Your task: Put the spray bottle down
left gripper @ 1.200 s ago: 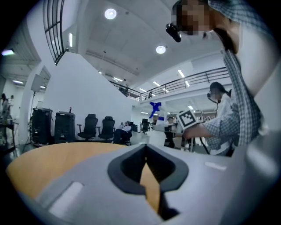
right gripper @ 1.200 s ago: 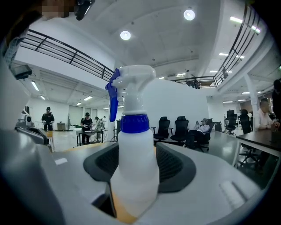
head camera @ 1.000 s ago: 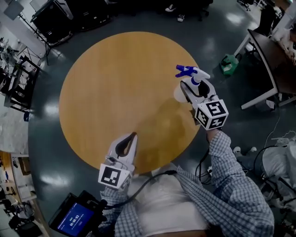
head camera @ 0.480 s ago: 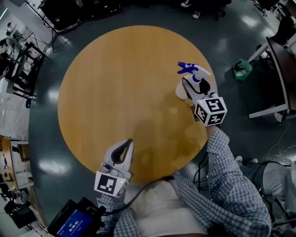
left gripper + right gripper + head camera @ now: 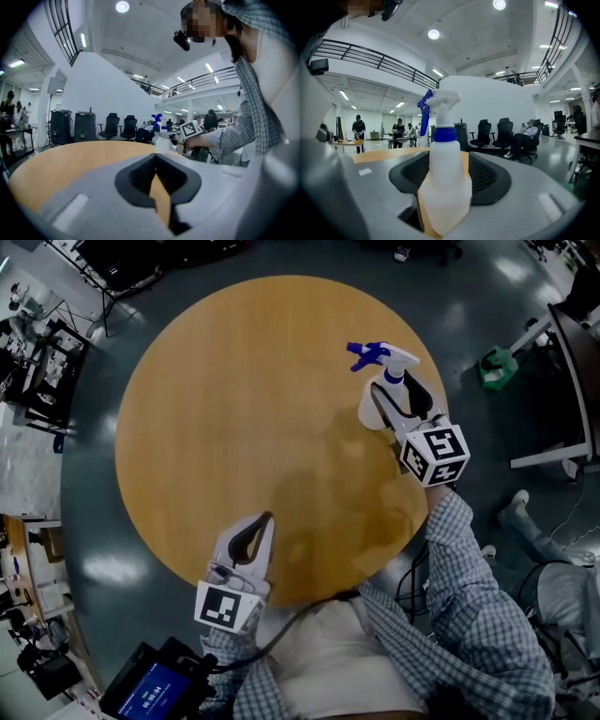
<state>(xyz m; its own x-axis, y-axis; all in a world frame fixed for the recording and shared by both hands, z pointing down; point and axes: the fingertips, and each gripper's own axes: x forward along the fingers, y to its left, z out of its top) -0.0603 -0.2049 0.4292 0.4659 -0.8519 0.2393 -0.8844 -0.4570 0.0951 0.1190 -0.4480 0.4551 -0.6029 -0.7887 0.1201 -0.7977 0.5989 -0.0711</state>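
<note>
Spray bottle (image 5: pixel 444 180): white plastic body, blue collar, blue trigger head. It stands upright between the jaws of the right gripper (image 5: pixel 394 390). The pads are clamped on the two sides of the lower body, so the right gripper is closed on it.

Location: upper right of the head view, over the right edge of the round wooden desk (image 5: pixel 216 399). The trigger points to the upper left of the frame. I can't tell whether the base touches the desk; the jaws hide it.

Handling, my read:
- Light. The fill level isn't visible through the wall.
- The thin plastic wall will flex under squeeze, so a hard clamp isn't needed.
- The surface is smooth and could slip or twist if the grip is loose.
- The trigger head makes it top-heavy, so it may tip if let go tilted or above the surface.
- The wide lower body, where it is held now, is the best hold. The neck is narrower and the trigger is awkward.

Pose:
- The right forearm, in a checked sleeve, comes up from the lower right. That gripper is roughly level and aimed at the upper left.
- The left gripper (image 5: pixel 255 526) is at lower centre-left, over the near edge of the desk and pointing up-frame. Its jaw tips meet with nothing between them, so it is closed, empty and well apart from the bottle.
</note>
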